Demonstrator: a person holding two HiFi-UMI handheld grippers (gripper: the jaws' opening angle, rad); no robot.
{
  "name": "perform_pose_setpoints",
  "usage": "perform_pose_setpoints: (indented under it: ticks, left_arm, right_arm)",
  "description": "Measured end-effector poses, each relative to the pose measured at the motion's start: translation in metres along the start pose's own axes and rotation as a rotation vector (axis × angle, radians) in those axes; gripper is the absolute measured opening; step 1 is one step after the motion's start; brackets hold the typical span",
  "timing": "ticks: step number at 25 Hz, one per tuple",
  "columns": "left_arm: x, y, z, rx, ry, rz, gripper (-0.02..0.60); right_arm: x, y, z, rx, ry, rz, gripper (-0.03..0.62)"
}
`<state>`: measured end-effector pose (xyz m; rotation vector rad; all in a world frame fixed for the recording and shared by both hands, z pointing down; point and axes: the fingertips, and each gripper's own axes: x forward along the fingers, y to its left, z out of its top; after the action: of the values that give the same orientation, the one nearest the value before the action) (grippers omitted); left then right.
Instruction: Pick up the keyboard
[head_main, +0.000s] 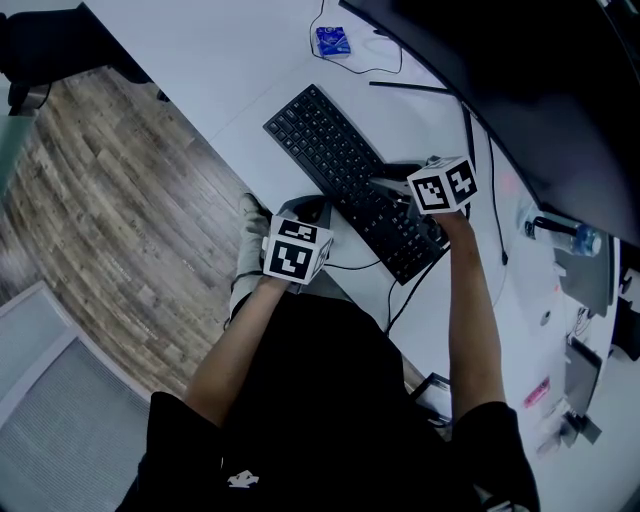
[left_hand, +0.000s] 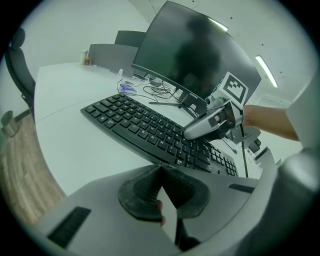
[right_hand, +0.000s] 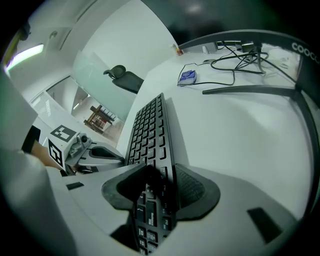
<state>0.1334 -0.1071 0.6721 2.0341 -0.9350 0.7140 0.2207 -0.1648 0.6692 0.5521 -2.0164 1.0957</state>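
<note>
R gripper (right_hand: 161, 176) spread astride far edge of keyboard (right_hand: 150, 130), not pinching; L gripper (left_hand: 160, 170) pressed together, empty. Risk: one-end grip, so keyboard may pivot & slip.

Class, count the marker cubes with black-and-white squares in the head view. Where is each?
2. The left cube sits by the keyboard's near edge; the right cube is above its right end. None seems hidden.
</note>
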Motion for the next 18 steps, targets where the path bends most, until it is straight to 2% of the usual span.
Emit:
perform_pose_setpoints:
  ticks: [13, 18]
  left_arm:
    - [0.0005, 0.0012, -0.0018, 0.003, 0.018, -0.023, -0.002]
    - [-0.0017, 0.003, 0.0, 0.001, -0.008, -0.03, -0.002]
  right_arm:
    - [-0.0068, 0.0061, 0.0019, -0.063, 0.003, -0.124, 0.183]
    - [-0.0086, 0.0087, 0.0029, -0.08, 0.003, -0.162, 0.183]
